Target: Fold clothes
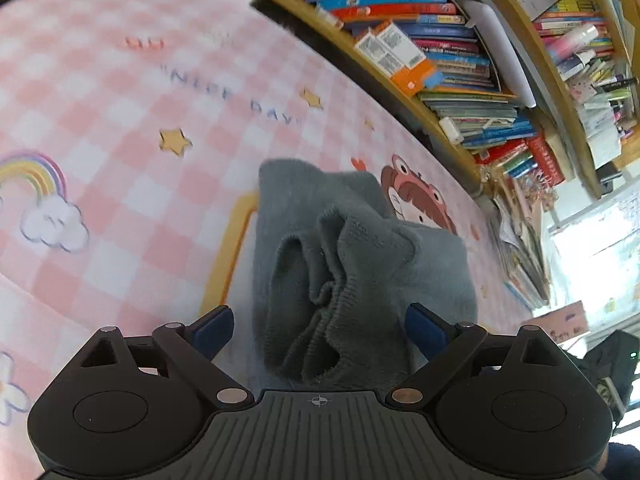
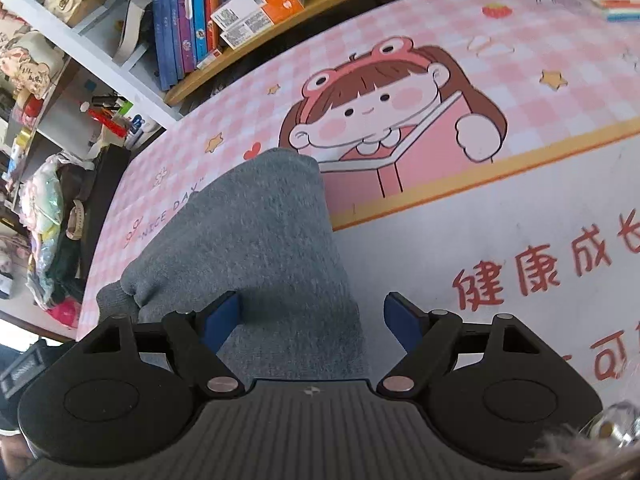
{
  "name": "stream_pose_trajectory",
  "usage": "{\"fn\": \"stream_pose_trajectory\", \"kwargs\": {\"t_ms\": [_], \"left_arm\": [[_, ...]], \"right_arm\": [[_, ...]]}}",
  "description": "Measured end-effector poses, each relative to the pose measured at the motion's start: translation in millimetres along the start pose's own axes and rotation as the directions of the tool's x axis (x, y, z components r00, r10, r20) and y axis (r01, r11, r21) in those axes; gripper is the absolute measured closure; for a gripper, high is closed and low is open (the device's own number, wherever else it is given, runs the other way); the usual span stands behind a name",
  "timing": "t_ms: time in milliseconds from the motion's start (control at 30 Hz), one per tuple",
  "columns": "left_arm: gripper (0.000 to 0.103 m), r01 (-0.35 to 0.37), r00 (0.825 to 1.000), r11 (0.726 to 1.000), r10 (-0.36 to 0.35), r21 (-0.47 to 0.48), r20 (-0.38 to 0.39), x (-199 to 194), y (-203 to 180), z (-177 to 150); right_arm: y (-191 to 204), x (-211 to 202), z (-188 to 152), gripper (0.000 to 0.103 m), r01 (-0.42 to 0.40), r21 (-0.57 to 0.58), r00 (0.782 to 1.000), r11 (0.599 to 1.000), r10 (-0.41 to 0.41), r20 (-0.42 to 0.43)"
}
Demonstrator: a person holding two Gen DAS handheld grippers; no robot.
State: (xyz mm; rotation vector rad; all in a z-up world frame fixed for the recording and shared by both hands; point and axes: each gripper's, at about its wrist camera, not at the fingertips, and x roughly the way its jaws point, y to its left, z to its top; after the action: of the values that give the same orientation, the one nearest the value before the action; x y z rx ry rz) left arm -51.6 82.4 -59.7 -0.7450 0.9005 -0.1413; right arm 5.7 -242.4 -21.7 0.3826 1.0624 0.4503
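A grey knitted garment [image 1: 352, 248] lies bunched on the pink checked mat [image 1: 120, 120]; its ribbed, gathered edge faces my left gripper [image 1: 320, 330]. That gripper is open, its blue pads on either side of the edge and apart from the cloth. In the right wrist view the same garment [image 2: 256, 248] lies as a smooth folded strip on the mat [image 2: 560, 60]. My right gripper [image 2: 312, 320] is open over its near end, left pad above the cloth, right pad over the white part of the mat.
A wooden bookshelf [image 1: 440, 60] packed with books runs along the mat's far edge; it also shows in the right wrist view [image 2: 224, 20]. Cluttered shelves and bags [image 2: 52, 208] stand beyond the mat's left end. A cartoon girl print [image 2: 384, 108] lies just past the garment.
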Motion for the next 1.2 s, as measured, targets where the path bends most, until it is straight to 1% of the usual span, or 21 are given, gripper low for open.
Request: {"fn": "stream_pose_trajectory", "kwargs": {"t_ms": [33, 67, 133, 167, 233, 267, 300, 367, 400, 567, 667, 733, 767, 833, 867, 1000, 1033, 1067, 1100, 1133, 1200], "left_arm": [[0.010, 0.011, 1.000, 1.000, -0.011, -0.008, -0.006, 1.8, 0.9, 0.3], [0.010, 0.020, 1.000, 1.000, -0.020, -0.020, -0.018, 4.4, 2.6, 0.3], [0.019, 0.038, 0.998, 0.998, -0.040, -0.045, -0.041, 9.5, 5.9, 0.4], [0.021, 0.037, 0.998, 0.998, -0.039, -0.045, -0.042, 10.3, 5.5, 1.5], [0.037, 0.031, 0.999, 0.999, -0.032, -0.037, -0.034, 10.0, 4.1, 4.5], [0.039, 0.023, 1.000, 0.999, -0.024, -0.029, -0.017, 7.8, 3.3, 6.8], [0.043, 0.014, 1.000, 1.000, -0.014, -0.014, 0.005, 4.7, 1.4, 9.4], [0.046, 0.001, 1.000, 1.000, -0.002, 0.018, 0.031, -0.2, -3.1, 14.0], [0.046, 0.009, 1.000, 1.000, -0.010, 0.024, 0.018, 0.2, -4.2, 14.8], [0.045, 0.034, 0.998, 0.999, -0.032, 0.032, -0.045, 1.4, -7.0, 10.7], [0.044, 0.039, 0.998, 0.999, -0.037, 0.036, -0.059, 1.6, -7.4, 9.5], [0.037, 0.031, 0.998, 0.999, -0.029, 0.029, -0.058, 2.2, -5.7, 9.4], [0.036, 0.033, 0.998, 0.999, -0.031, 0.023, -0.060, 3.5, -4.2, 9.5], [0.025, 0.033, 0.997, 0.999, -0.033, 0.006, -0.073, 7.2, -1.4, 9.5], [0.025, 0.033, 0.996, 0.999, -0.033, -0.004, -0.083, 9.6, 0.0, 9.5], [0.023, 0.045, 0.993, 0.999, -0.046, -0.010, -0.105, 18.1, -1.4, 8.2], [0.025, 0.044, 0.994, 0.999, -0.044, -0.004, -0.103, 18.2, -2.8, 8.1], [0.028, 0.042, 0.994, 0.999, -0.042, 0.001, -0.102, 18.2, -4.3, 7.9], [0.038, 0.040, 0.995, 0.999, -0.039, 0.016, -0.090, 15.4, -7.4, 7.8], [0.045, 0.038, 0.996, 0.999, -0.035, 0.031, -0.077, 12.4, -10.6, 7.7], [0.047, 0.036, 0.999, 0.995, -0.034, 0.095, -0.028, 3.3, -21.2, 7.5]], "right_arm": [[0.1, -0.3, -0.3, 0.031, -0.007, 0.000, 1.000, 1.000, 0.007, -0.006], [0.1, -0.6, -0.5, 0.042, -0.013, 0.001, 1.000, 1.000, 0.013, -0.012], [0.3, -1.2, -1.0, 0.050, -0.026, 0.002, 0.999, 1.000, 0.026, -0.024], [0.4, -1.5, -1.3, 0.055, -0.033, 0.002, 0.999, 0.999, 0.033, -0.030], [0.5, -2.1, -1.8, 0.061, -0.046, 0.003, 0.998, 0.999, 0.046, -0.042], [0.6, -2.4, -2.0, 0.063, -0.052, 0.004, 0.997, 0.999, 0.052, -0.048], [0.7, -2.7, -2.3, 0.064, -0.059, 0.004, 0.997, 0.998, 0.059, -0.054], [3.9, -3.3, -6.9, 0.065, -0.081, -0.018, 0.993, 0.997, 0.079, -0.084], [4.8, -2.9, -9.1, 0.065, -0.081, -0.021, 0.993, 0.996, 0.079, -0.092], [-7.0, -2.4, -4.6, 0.064, -0.033, 0.044, 0.999, 0.999, 0.034, -0.037], [-12.4, -1.0, -2.4, 0.064, -0.015, 0.073, 1.000, 0.997, 0.017, -0.019], [-13.8, 1.3, -1.6, 0.063, -0.017, 0.079, 1.000, 0.997, 0.019, -0.025], [-14.6, 2.4, -1.2, 0.059, -0.017, 0.082, 0.999, 0.997, 0.019, -0.027], [-16.1, 4.7, -0.4, 0.050, -0.019, 0.088, 0.999, 0.996, 0.021, -0.033], [-16.9, 5.9, -0.1, 0.047, -0.019, 0.091, 0.999, 0.996, 0.023, -0.036], [-25.1, 8.9, -1.4, 0.045, -0.038, 0.140, 0.998, 0.989, 0.045, -0.046], [-23.8, 8.3, -1.5, 0.047, -0.044, 0.134, 0.998, 0.990, 0.050, -0.044], [-22.5, 7.6, -1.5, 0.058, -0.050, 0.129, 0.998, 0.990, 0.056, -0.041], [-16.7, 4.6, -1.7, 0.062, -0.046, 0.095, 0.998, 0.994, 0.048, -0.027], [-10.9, 1.6, -1.9, 0.064, -0.040, 0.061, 0.999, 0.997, 0.041, -0.013], [-1.3, -4.1, -2.4, 0.068, -0.033, 0.005, 0.999, 0.999, 0.033, 0.018]]}}
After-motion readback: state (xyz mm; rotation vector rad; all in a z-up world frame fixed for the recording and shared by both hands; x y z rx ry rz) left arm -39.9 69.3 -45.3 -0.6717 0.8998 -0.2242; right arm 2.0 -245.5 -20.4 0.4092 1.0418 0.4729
